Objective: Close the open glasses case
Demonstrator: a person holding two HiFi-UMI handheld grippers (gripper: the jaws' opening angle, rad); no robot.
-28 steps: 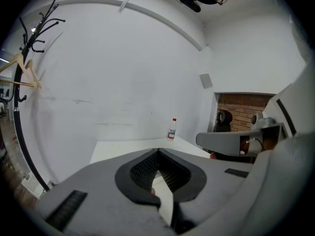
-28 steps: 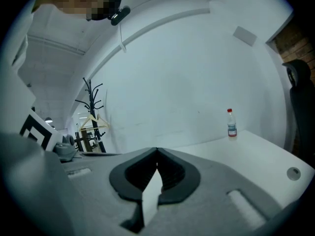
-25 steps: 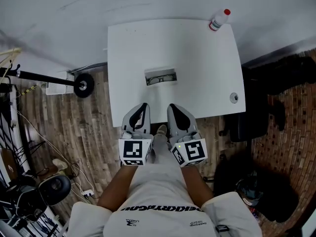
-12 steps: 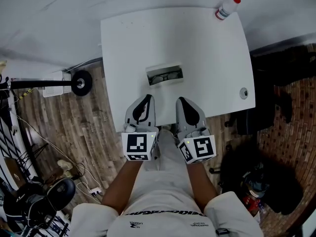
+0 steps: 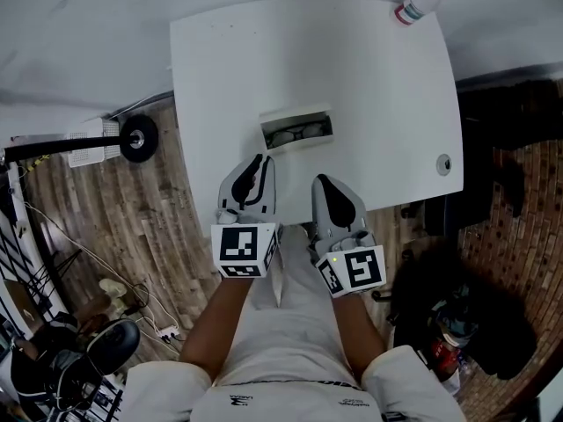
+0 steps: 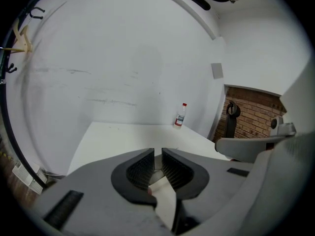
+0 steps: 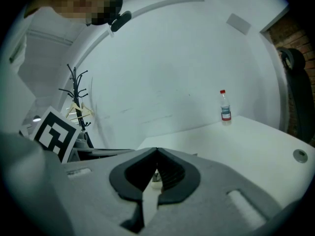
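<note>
The open glasses case [image 5: 297,130] lies on the white table [image 5: 369,77], a pale tray with dark glasses inside and its lid standing up at the far side. My left gripper [image 5: 258,161] hovers over the table's near edge, just short of the case and a little to its left. It holds nothing and its jaws stand only a thin slit apart [image 6: 157,154]. My right gripper [image 5: 321,181] is beside it, also near the front edge and slightly right of the case. Its fingertips meet [image 7: 157,154] with nothing held.
A small white bottle with a red cap [image 5: 420,3] stands at the table's far right corner. A round metal fitting [image 5: 444,163] sits near the right edge. Wooden floor, cables and a stand [image 5: 132,139] lie to the left, a dark chair [image 5: 493,121] to the right.
Both grippers have moved forward over the table's front edge and closer to the case. The table has shifted nearer in the head view. Jaws unchanged.
</note>
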